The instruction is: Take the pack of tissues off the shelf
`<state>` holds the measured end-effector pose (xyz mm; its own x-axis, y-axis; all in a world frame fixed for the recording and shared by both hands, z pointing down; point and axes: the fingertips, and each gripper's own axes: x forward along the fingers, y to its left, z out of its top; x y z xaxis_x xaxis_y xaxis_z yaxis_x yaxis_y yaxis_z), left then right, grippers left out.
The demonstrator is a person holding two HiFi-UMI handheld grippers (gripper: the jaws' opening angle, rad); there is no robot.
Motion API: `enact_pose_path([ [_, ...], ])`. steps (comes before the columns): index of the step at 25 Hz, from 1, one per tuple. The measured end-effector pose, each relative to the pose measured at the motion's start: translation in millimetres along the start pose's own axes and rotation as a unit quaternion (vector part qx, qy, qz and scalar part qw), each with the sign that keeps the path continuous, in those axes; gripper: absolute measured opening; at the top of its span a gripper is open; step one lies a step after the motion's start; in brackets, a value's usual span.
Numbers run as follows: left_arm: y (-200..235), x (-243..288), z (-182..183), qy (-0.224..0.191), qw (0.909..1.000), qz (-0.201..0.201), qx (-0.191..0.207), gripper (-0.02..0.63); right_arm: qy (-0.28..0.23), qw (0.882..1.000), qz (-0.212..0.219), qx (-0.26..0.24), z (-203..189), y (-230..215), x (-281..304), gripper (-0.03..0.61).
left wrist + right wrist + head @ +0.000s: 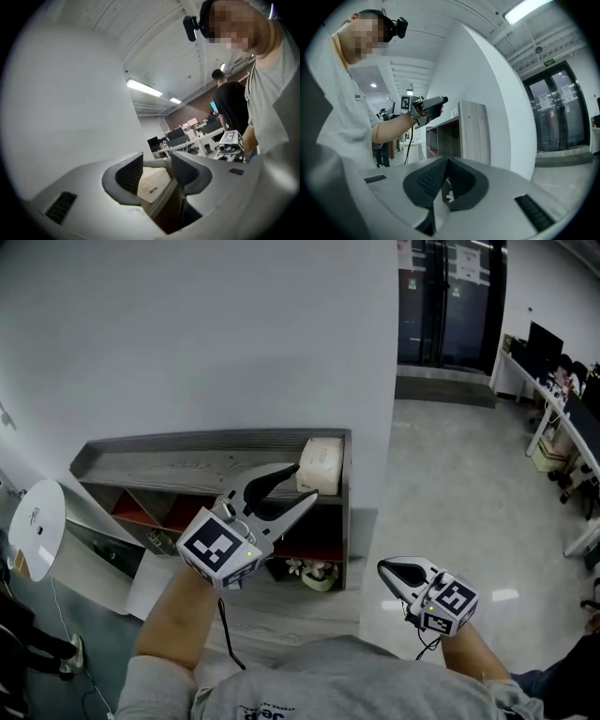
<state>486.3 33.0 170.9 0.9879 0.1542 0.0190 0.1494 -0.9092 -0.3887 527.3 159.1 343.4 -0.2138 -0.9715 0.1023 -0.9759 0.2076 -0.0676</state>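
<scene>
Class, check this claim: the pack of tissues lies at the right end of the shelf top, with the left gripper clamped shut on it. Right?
No: the left gripper is open; the left gripper view shows its jaws apart, off the pack of tissues.

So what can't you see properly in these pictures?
- Pack of tissues: its print is too small in the head view. The left gripper covers its sides with its own jaws in the left gripper view.
- Shelf compartments: mostly hidden under its top, head view.
- White thing low in the shelf: too small to name.
</scene>
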Motion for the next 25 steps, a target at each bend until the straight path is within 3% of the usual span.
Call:
enact_pose_path([
  [2, 5.6, 20.0, -13.5, 0.039, 0.9979, -0.041, 0.031, 0.232, 0.000, 1.000, -0.012, 0.005, -1.5, -5.4, -2.8, 0.023],
  [5, 3.7, 39.8, -42.3, 0.110, 0.9875, -0.096, 0.060, 0.258, 0.004, 1.000, -0.024, 0.007, -3.0, -13.1, -9.5, 0.023],
  [9, 2.6, 49.9, -65.3, 0.165, 0.9768, -0.115, 0.074, 0.262, 0.001, 0.999, -0.035, 0.011, -2.7, -22.9, -16.7, 0.023],
  [17, -4.3, 49.9, -50.8, 0.141, 0.9819, -0.101, 0.075, 0.140, -0.003, 1.000, -0.018, 0.004, 1.9, -22.0, -14.9, 0.023],
  [25, -39.2, -6.2, -8.0, 0.088, 0.9910, -0.056, 0.083, 0.128, -0.002, 0.998, 0.058, -0.027, 21.0, 4.4, -0.7, 0.023],
])
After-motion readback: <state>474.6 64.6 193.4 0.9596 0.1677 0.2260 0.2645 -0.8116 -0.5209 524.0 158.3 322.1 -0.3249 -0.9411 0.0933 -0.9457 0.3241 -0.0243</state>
